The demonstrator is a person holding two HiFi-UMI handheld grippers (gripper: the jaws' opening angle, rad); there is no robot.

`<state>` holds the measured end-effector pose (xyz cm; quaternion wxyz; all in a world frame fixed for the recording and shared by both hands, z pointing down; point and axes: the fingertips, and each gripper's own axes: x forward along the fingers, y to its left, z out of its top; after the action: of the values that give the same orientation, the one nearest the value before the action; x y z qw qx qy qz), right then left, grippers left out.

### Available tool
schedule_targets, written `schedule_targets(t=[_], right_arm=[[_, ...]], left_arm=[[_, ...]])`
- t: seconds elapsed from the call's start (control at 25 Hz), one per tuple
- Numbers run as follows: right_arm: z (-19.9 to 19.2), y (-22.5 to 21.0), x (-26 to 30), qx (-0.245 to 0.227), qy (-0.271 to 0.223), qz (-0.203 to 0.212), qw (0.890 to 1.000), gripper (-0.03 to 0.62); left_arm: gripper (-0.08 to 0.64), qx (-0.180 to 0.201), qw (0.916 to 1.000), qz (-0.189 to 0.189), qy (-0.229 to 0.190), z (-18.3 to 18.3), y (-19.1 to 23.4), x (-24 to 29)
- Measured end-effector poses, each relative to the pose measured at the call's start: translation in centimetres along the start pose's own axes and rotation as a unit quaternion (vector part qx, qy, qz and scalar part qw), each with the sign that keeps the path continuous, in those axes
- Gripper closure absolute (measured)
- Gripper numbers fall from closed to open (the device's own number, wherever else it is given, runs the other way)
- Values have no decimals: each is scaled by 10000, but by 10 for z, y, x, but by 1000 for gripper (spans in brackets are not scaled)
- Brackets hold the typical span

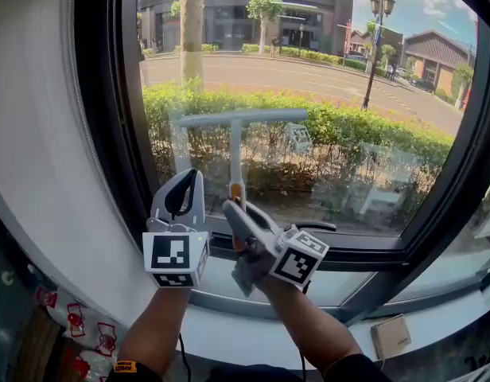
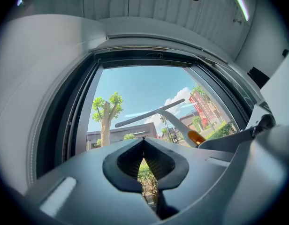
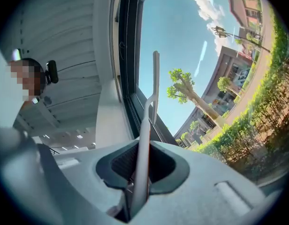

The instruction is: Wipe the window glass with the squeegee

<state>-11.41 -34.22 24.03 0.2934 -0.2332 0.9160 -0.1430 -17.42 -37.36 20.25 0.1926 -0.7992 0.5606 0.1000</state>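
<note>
We grip squeegee (image 1: 235,146) with right tool (image 1: 234,207), clenched on handle (image 1: 236,169). Long axis runs toward 12 o'clock from tool; blade (image 1: 241,118) lies crosswise at window glass (image 1: 372,62). Left tool (image 1: 187,177) closed on nothing, just beside at 9 o'clock.

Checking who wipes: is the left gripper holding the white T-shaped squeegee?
No, the left gripper is shut on nothing; the right gripper clamps the white T-shaped squeegee.
</note>
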Motion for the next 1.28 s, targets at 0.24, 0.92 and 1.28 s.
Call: schedule_targets(t=[0.24, 0.92, 1.28], right_arm=[[21, -17, -5, 295, 18, 61, 9995, 548], [-74, -67, -117, 1329, 671, -431, 9879, 546], [-114, -92, -174, 1488, 1051, -937, 9788, 546]], left_arm=[[554, 159, 9997, 163, -56, 22, -25, 19], [554, -190, 9922, 523, 1114, -92, -77, -14], [553, -451, 9844, 539, 1615, -153, -106, -40]])
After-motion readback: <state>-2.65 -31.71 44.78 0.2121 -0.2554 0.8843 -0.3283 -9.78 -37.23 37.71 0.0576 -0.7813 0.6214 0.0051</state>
